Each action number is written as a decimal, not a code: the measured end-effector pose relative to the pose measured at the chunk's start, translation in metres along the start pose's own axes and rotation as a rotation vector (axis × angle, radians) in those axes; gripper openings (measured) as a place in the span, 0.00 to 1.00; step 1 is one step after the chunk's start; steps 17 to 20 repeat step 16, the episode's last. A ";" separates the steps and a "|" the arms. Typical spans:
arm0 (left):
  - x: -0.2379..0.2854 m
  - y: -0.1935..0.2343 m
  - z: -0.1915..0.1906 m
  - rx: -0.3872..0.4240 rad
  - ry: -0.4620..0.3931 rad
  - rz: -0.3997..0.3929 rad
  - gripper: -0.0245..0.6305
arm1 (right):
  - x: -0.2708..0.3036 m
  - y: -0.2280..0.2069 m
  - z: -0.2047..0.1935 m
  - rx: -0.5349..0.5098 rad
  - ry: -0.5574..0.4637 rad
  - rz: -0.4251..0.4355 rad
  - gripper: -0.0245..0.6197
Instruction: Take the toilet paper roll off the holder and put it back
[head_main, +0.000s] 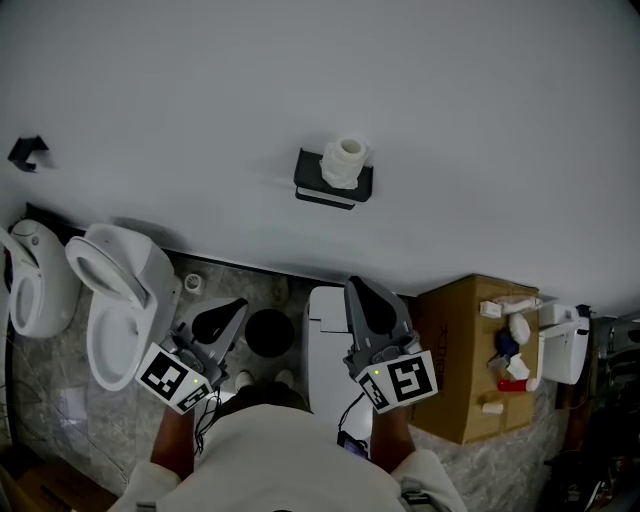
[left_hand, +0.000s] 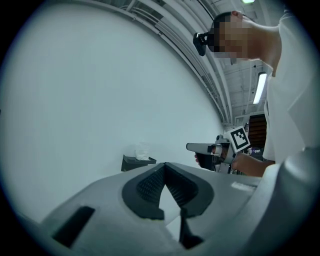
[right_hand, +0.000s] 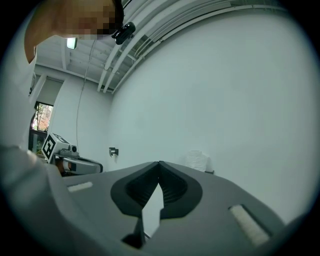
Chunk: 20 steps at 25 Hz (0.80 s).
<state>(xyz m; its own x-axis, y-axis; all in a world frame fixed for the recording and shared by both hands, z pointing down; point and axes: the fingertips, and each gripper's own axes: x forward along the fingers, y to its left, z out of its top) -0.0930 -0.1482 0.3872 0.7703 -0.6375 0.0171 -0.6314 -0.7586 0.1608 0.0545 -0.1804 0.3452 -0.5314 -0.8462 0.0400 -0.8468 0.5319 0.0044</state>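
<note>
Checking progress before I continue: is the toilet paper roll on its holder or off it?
On it: the toilet paper roll stands upright on top of the black wall holder.

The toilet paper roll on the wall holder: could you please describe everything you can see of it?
The toilet paper roll is white, soft-looking paper, its outer layers rumpled, with a hollow core showing at its top end. It stands upright on the black holder fixed to the white wall. Nothing else visibly touches it.

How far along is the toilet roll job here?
Done: nothing visibly; the roll sits on its wall holder. In hand: nothing; left gripper and right gripper are shut, empty, away from the wall. Left: lifting it off and replacing it, unless that already happened.
</note>
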 end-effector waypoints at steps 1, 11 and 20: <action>0.000 -0.001 0.001 0.006 0.000 -0.001 0.04 | 0.000 0.002 -0.002 0.002 0.004 0.006 0.06; 0.002 -0.008 0.005 0.035 0.008 0.009 0.04 | -0.006 0.009 -0.016 0.027 0.033 0.036 0.06; 0.006 -0.016 0.005 0.054 0.013 -0.008 0.04 | -0.007 0.017 -0.021 0.049 0.037 0.050 0.06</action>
